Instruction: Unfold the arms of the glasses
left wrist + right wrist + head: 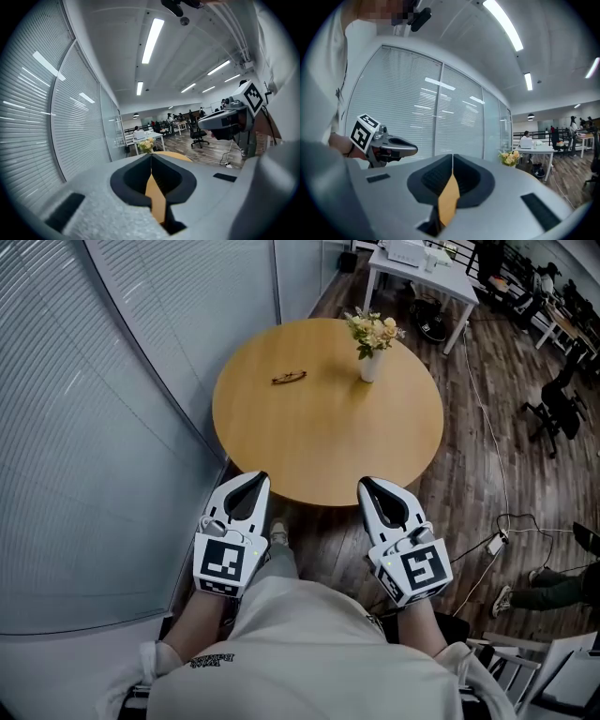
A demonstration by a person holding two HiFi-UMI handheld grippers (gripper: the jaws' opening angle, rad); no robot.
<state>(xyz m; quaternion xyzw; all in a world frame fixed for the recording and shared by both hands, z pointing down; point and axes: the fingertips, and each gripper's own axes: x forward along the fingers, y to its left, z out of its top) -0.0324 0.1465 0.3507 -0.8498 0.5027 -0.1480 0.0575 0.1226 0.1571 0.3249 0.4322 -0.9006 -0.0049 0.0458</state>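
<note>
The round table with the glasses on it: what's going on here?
A person stands at the near edge of the round wooden table, holding a left gripper and a right gripper. Both grippers are shut and empty, short of the tabletop. The glasses lie untouched on the far left of the table, apparently folded, with a vase of flowers off to their right.

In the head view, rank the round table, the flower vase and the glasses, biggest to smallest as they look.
1. round table
2. flower vase
3. glasses
Vase and glasses sit about equally far off, so the order holds.
</note>
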